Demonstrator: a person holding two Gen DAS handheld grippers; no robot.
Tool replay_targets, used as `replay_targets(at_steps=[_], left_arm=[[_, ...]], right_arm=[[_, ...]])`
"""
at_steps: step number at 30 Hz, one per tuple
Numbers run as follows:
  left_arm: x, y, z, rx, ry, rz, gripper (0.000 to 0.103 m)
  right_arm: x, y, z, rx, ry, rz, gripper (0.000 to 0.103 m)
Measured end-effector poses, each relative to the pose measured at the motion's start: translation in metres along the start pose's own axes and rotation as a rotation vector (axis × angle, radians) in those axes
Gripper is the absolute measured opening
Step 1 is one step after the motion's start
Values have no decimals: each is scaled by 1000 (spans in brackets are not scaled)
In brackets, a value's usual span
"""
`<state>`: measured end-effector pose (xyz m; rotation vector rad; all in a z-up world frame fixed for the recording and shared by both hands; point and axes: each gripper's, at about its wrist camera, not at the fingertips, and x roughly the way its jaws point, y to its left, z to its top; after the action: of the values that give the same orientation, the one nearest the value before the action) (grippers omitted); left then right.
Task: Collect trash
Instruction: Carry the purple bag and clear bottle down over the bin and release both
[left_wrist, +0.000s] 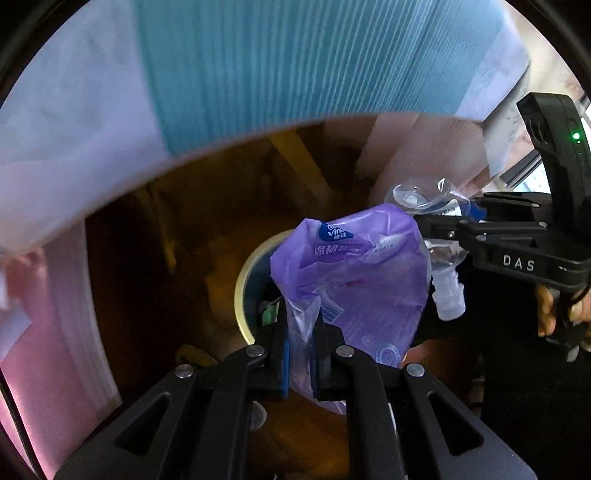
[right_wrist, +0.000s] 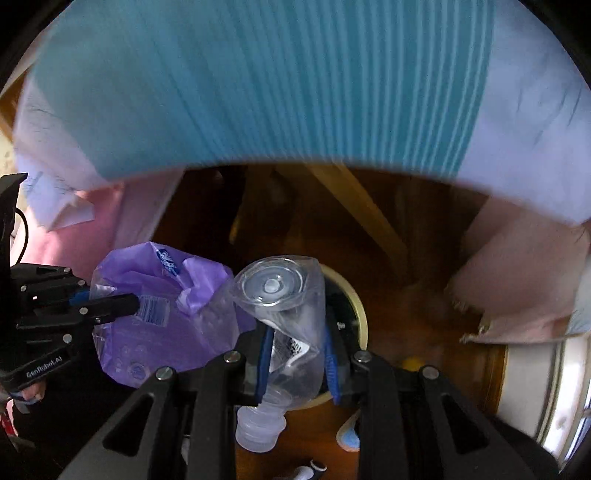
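Above the round cream-rimmed bin (left_wrist: 241, 295), the left gripper (left_wrist: 301, 354) pinches a purple plastic wrapper (left_wrist: 354, 273) while the right gripper (right_wrist: 297, 365), at three o'clock, clamps a crushed clear bottle (right_wrist: 284, 317), both awaiting release.

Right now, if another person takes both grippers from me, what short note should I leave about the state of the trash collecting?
Left gripper: shut on the purple wrapper, held up in the air.
Right gripper: shut on the crushed clear bottle, its open neck toward the camera.
Both items hang side by side over the round bin on the wooden floor, beside the bed with the blue-striped cover.
Done: both pieces picked up and carried to the bin.
Left: open each gripper so the pieces drop in. Something small lies on the floor near the bin; too blurred to name.
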<state>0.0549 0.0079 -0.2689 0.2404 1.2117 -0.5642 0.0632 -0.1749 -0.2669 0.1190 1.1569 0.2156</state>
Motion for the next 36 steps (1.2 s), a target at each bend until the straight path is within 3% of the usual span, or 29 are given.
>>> replay_targets(at_steps=[11, 13, 16, 18, 20, 24, 36], left_arm=[[61, 4, 27, -46, 48, 11, 7], [70, 9, 31, -59, 60, 10, 12], [77, 14, 32, -76, 70, 20, 31], [79, 15, 33, -84, 77, 18, 47], [84, 18, 32, -92, 81, 13, 53], [91, 19, 31, -96, 97, 7, 71], [84, 17, 25, -107, 60, 8, 73]], right_arm=[[68, -16, -6, 103, 119, 13, 26], [76, -18, -5, 113, 129, 19, 26], [86, -25, -5, 159, 150, 37, 28], [89, -29, -3, 192, 167, 43, 44], [92, -31, -2, 210, 169, 50, 56], [94, -30, -2, 217, 165, 71, 57], [96, -27, -6, 188, 172, 53, 57]])
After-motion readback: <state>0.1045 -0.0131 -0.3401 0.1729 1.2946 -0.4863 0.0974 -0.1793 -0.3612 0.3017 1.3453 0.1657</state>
